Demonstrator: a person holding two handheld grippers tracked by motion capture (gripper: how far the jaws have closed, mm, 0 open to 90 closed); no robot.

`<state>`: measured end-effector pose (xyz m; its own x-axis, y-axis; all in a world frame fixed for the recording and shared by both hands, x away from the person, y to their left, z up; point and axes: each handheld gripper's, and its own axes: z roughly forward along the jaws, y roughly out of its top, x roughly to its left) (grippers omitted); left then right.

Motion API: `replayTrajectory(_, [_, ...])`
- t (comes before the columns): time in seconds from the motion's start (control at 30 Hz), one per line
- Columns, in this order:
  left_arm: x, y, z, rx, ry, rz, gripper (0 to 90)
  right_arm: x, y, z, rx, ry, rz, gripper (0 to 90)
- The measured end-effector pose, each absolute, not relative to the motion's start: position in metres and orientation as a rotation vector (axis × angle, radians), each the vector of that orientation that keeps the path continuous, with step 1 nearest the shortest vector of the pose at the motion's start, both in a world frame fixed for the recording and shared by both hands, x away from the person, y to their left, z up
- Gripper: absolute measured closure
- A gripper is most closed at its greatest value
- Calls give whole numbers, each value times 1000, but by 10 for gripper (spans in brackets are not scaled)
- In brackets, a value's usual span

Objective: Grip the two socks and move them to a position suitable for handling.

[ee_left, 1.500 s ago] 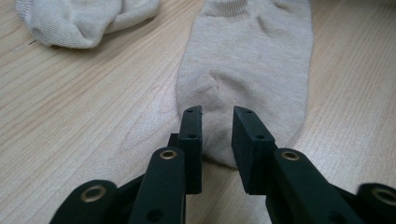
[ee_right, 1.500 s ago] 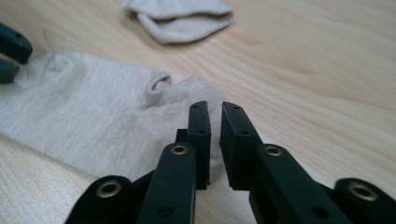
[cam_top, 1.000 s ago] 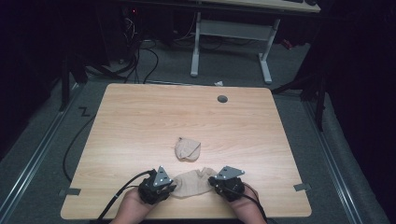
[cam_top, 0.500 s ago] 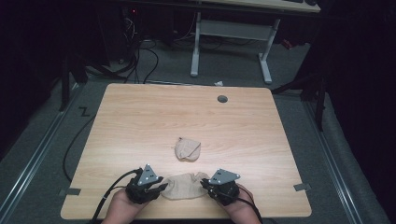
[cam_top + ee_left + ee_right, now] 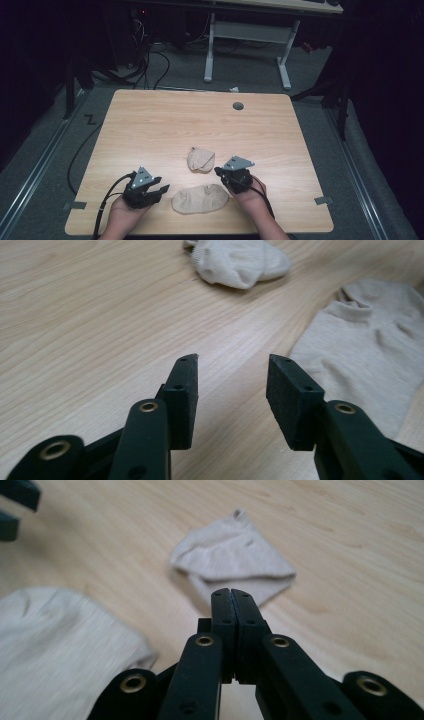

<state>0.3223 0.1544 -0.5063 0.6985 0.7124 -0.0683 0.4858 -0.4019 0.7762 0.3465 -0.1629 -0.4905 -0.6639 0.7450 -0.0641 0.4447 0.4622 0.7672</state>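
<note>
While lying flat, flat sock (image 5: 200, 199) lengthwise left-to-right between spread-jawed, empty left gripper (image 5: 159, 191) and clenched, empty right gripper (image 5: 218, 172).

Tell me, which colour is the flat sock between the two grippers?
Plain beige flat sock; the high view shows it best.

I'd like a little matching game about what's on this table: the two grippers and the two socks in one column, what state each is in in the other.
Things:
1. left gripper
2. right gripper
3. near sock
4. far sock

States:
A. folded into a small bundle
B. fingers pressed together, holding nothing
C. lying flat, spread out between the two hands
D. fingers apart, holding nothing

Pairs: 1-D, 2-B, 3-C, 4-A
</note>
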Motion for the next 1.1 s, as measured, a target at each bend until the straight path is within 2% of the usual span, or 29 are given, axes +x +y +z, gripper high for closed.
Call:
replayTrajectory(0.03, [323,156,-507,2077,919,350,556,361,-156,-490,1015,2327,1040,898])
replayTrajectory(0.27, [323,157,-507,2075,909,353,558,398,-142,-502,1070,2361,941,899])
replayTrajectory(0.5, [323,159,-506,2075,904,351,558,414,-145,-512,1122,2374,908,899])
replayTrajectory(0.8, [323,157,-507,2080,899,341,558,400,-140,-519,1061,2428,851,899])
replayTrajectory(1.0, [323,155,-508,2088,895,339,558,362,-146,-521,1055,2428,890,896])
replayTrajectory(1.1, [324,154,-508,2090,890,342,558,346,-145,-508,1029,2393,951,852])
